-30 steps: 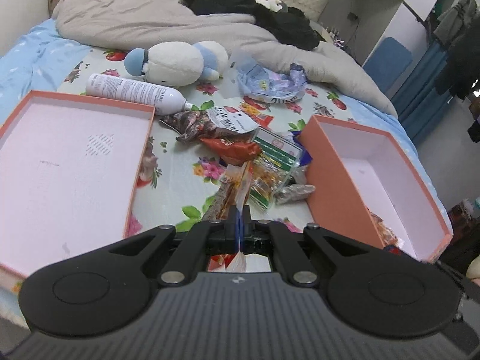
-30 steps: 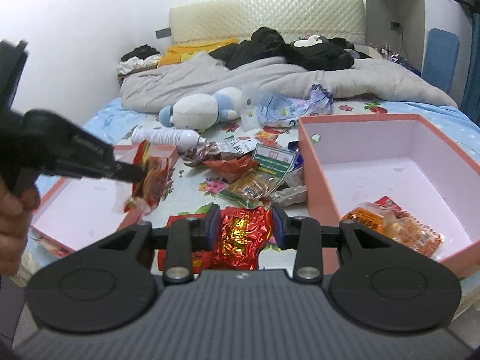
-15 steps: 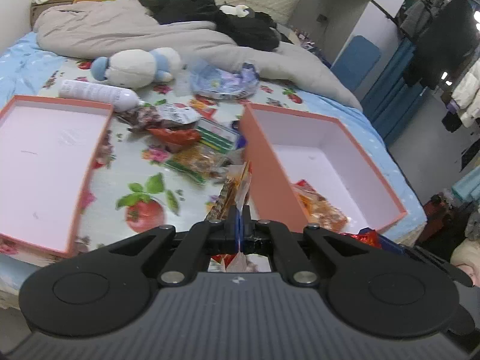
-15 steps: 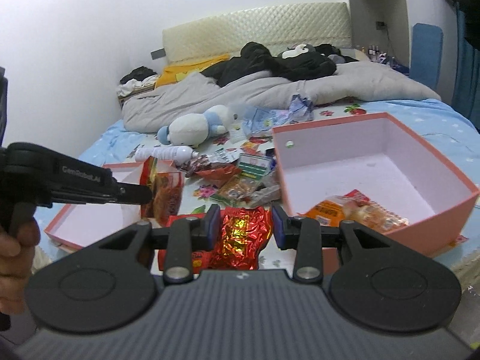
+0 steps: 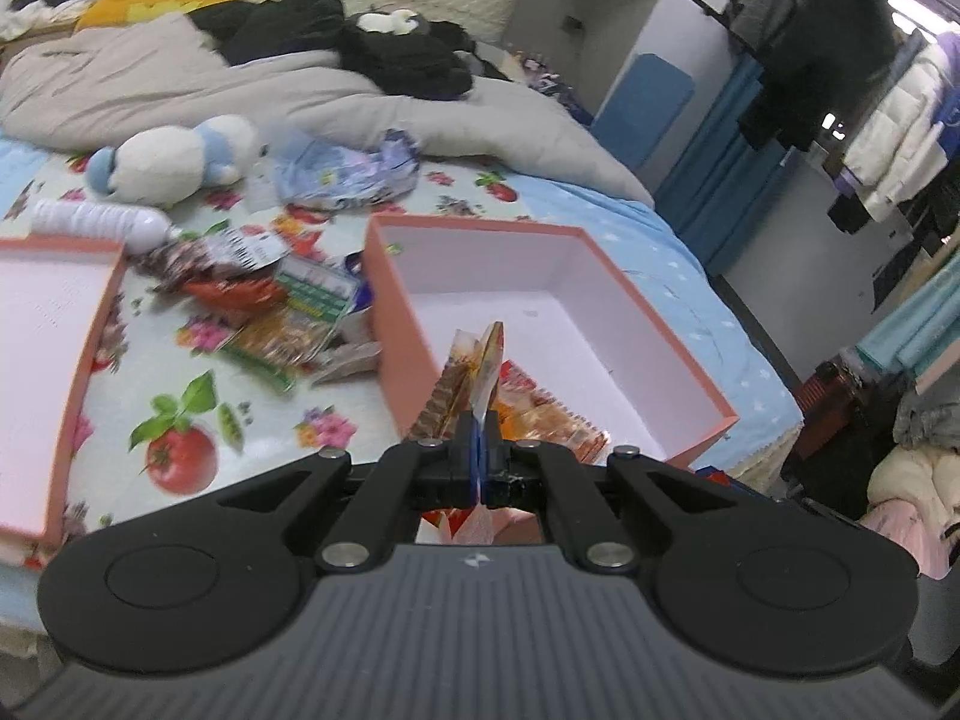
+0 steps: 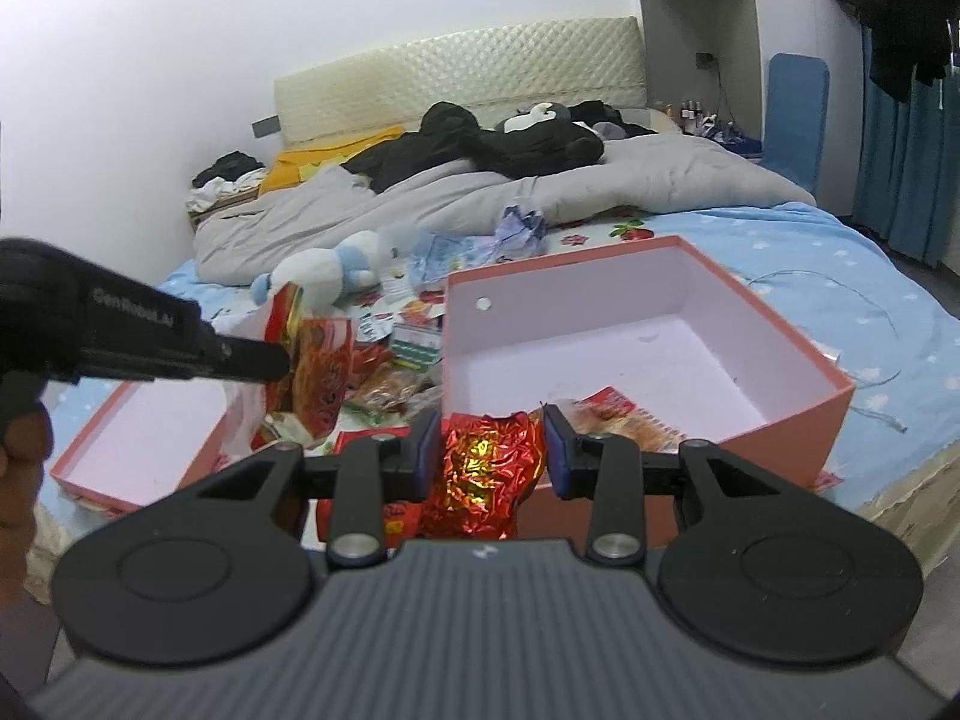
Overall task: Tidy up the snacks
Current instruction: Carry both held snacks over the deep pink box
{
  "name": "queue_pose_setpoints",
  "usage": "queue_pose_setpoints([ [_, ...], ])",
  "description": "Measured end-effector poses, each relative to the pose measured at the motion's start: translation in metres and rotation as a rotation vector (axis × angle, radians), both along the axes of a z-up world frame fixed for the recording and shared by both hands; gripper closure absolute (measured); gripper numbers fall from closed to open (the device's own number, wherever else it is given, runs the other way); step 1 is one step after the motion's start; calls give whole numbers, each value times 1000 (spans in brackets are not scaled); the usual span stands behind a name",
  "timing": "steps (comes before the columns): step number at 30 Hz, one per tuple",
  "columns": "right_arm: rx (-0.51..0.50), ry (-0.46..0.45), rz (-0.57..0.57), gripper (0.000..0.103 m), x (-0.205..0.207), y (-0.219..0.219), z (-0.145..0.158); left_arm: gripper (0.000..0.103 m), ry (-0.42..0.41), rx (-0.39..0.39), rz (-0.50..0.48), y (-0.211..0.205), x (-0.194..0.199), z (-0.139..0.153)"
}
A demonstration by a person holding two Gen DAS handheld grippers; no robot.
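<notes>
The left gripper [image 5: 480, 450] is clamped tight on a thin orange snack packet [image 5: 474, 372], held over the near edge of the pink box [image 5: 660, 300]. A crinkled red foil snack [image 6: 486, 468] is gripped between the partly parted jaws of the right gripper [image 6: 489, 450], just before the same box on the bed [image 6: 840, 252].

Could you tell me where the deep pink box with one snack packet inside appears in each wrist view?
Left wrist view: the deep pink box fills the centre, just beyond the left gripper.
Right wrist view: the box sits centre-right, behind the right gripper.
Shared landmark: the white and blue plush toy.
</notes>
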State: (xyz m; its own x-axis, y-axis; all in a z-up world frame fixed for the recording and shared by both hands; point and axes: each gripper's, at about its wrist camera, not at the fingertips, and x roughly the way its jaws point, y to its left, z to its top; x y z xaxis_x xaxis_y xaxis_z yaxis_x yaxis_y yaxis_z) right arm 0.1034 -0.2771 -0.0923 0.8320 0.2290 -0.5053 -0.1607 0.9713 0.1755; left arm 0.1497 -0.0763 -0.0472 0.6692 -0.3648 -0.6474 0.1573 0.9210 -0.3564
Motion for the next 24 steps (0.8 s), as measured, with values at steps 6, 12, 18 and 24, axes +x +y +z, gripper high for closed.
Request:
queue_pose_setpoints([
  [6, 14, 20, -48, 64, 29, -26, -6, 102, 3, -16, -54, -33, 39, 3],
  [12, 17, 42, -98, 64, 66, -51, -16, 102, 16, -31, -104, -65, 87, -4],
  [18, 30, 88, -114, 64, 102, -69, -32, 102, 55, -46, -149, -88, 133, -26],
  [24, 35, 127, -106, 64, 137, -78, -49, 102, 90, -17, -163, -108, 172, -52],
])
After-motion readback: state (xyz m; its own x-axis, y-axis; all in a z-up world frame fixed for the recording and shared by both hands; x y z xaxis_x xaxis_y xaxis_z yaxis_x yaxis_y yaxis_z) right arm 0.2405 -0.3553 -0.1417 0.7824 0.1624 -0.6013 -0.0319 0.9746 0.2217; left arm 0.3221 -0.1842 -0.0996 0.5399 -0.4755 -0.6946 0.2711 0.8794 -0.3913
